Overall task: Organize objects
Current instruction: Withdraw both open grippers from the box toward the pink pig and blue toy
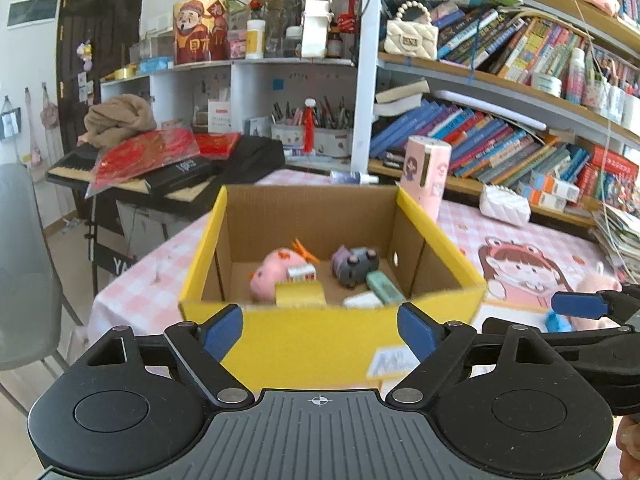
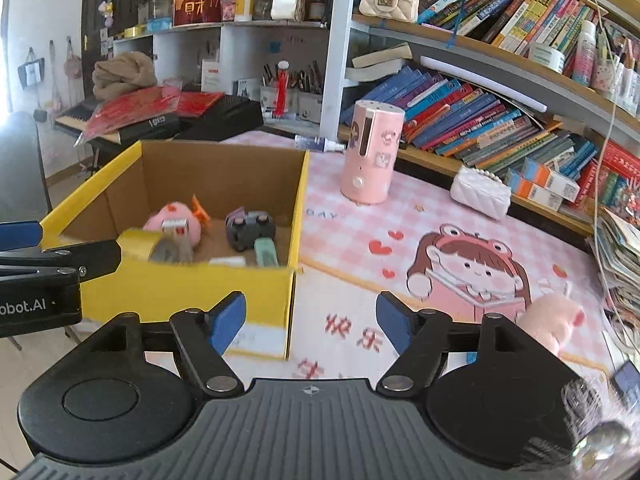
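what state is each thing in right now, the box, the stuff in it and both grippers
cardboard box: open-topped, upright on the table
pink plush: lying inside the box
dark toy car: tipped over inside the box
yellow tape roll: inside the box, by the near wall
pink dispenser: upright on the table, outside the box
left gripper: open, empty, at the box's near wall
right gripper: open, empty, over the tablecloth

Matt corrugated cardboard box (image 1: 320, 332), glossy yellow tape roll (image 2: 138, 245), soft plush pig (image 1: 272, 276).
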`<move>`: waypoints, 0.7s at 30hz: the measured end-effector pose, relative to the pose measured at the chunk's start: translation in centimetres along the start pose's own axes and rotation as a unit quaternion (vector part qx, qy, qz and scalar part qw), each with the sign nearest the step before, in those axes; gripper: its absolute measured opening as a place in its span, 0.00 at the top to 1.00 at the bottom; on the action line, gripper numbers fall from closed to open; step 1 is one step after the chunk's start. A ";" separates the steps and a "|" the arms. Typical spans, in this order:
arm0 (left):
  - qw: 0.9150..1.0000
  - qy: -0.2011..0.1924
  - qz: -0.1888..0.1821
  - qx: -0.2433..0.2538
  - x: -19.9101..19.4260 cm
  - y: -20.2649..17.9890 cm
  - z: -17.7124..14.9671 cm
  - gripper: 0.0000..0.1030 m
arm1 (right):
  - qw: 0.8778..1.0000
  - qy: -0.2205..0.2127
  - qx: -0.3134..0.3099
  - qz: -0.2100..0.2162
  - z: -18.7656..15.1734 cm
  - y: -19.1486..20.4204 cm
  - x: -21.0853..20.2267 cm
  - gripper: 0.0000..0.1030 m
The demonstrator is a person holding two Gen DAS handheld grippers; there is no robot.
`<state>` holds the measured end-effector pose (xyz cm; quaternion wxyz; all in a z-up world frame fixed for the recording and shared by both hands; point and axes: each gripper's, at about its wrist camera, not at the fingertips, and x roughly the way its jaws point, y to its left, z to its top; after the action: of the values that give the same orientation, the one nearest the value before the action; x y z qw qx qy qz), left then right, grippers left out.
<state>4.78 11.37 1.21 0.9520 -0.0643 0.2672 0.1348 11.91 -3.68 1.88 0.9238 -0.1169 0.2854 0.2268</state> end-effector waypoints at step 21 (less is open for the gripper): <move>0.998 0.032 -0.035 0.040 -5.5 -0.3 -4.9 0.10 | 0.998 0.022 0.038 -0.035 -6.7 1.6 -6.9 0.30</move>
<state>-2.01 8.94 -0.04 0.9490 -0.0399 0.2999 0.0889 2.93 -7.04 0.31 0.9284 -0.0968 0.3101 0.1805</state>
